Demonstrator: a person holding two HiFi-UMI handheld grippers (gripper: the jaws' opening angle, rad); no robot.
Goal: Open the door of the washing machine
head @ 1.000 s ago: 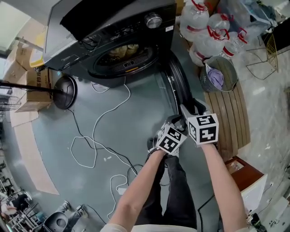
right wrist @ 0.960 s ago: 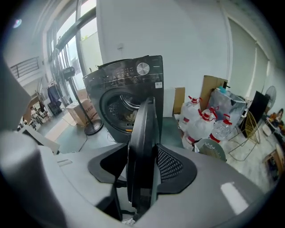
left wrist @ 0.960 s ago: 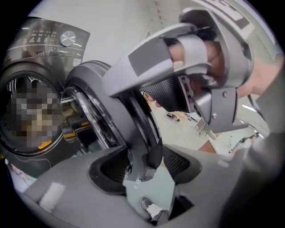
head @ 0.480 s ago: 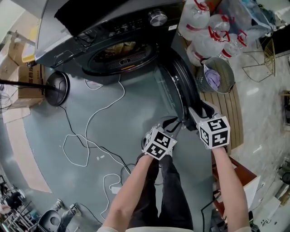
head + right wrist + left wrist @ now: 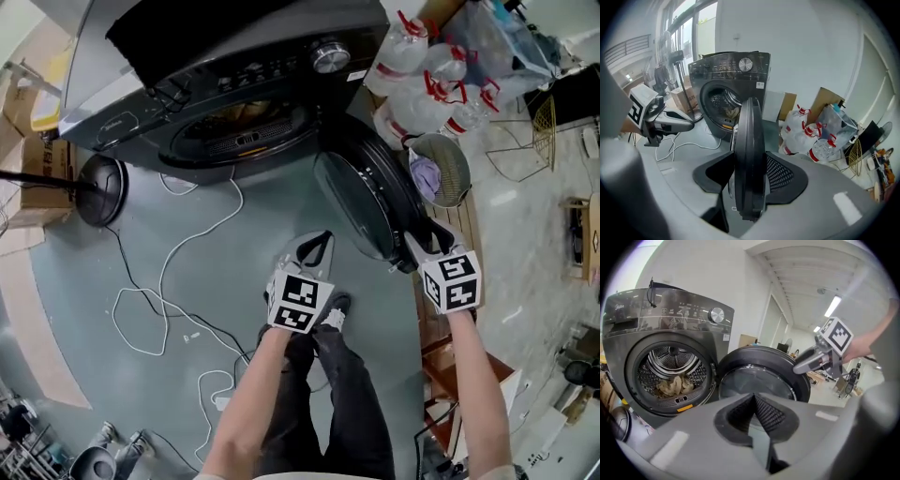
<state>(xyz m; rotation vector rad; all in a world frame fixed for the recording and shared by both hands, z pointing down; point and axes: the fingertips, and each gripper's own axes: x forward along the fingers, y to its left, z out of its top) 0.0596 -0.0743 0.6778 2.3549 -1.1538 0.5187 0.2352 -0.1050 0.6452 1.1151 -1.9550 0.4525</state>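
The dark grey washing machine (image 5: pixel 234 84) stands at the top of the head view, its drum (image 5: pixel 670 366) exposed with laundry (image 5: pixel 670 384) inside. Its round door (image 5: pixel 366 202) hangs swung out to the right. My right gripper (image 5: pixel 412 239) is shut on the door's outer rim (image 5: pixel 749 140), which runs edge-on between the jaws. My left gripper (image 5: pixel 317 246) hovers free over the floor, left of the door and apart from it. Its jaws have just been closing and are now shut with nothing between them (image 5: pixel 754 401).
Water bottles (image 5: pixel 427 80) and a wire bin (image 5: pixel 439 169) with purple cloth stand right of the machine, beside a slatted wooden board (image 5: pixel 464 220). A white cable (image 5: pixel 169 272) loops over the grey floor. A fan base (image 5: pixel 98 187) and boxes (image 5: pixel 37 178) sit at the left.
The door has swung wider to the right with my right gripper on its rim. My left gripper has come away from the door, moved left and closed its jaws.
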